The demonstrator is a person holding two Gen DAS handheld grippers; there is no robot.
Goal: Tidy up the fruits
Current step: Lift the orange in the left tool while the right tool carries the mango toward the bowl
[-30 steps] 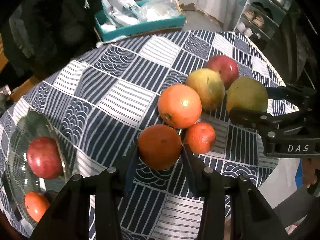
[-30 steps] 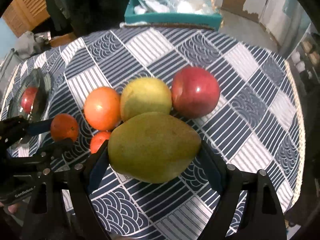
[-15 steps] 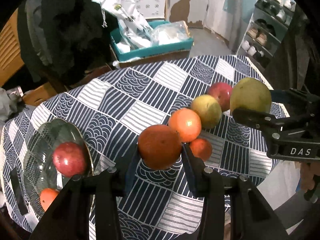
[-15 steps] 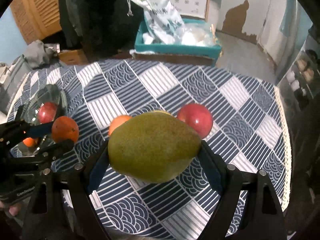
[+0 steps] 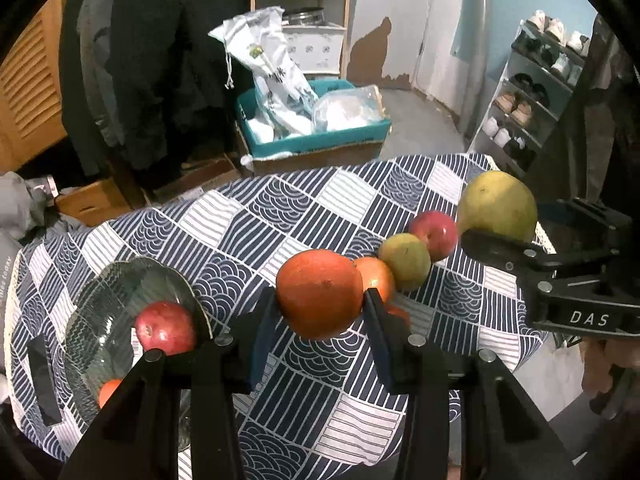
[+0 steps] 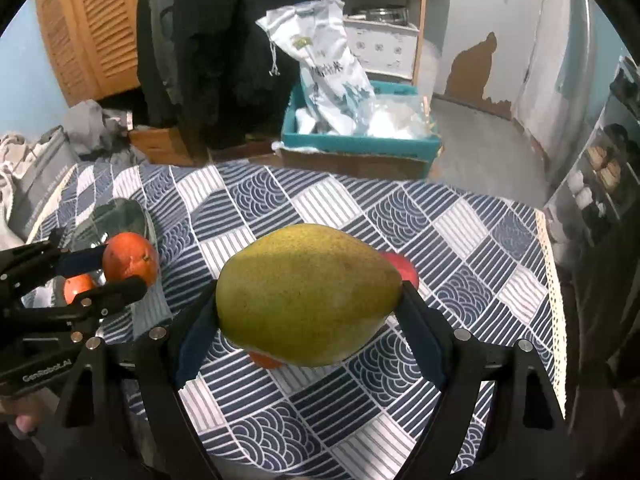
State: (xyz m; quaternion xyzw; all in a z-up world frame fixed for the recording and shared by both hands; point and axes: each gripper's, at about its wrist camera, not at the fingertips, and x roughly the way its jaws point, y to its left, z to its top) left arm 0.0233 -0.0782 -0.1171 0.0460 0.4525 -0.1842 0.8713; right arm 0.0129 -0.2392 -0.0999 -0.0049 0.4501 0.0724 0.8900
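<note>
Sideways, mango (image 6: 308,294) long axis across right jaws' clamp (left jaws clamped on 1 orange (image 5: 318,294)).

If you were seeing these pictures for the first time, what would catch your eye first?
Two fruits held in the air above the patterned tablecloth: a big green mango clamped in the right gripper, an orange in the left gripper. To the left, a glass bowl holds a red apple.

Bowl (image 5: 120,292) left on table (image 5: 320,208), apple (image 5: 166,328) inside; fruit row (image 5: 404,260) right, partly hidden.
</note>
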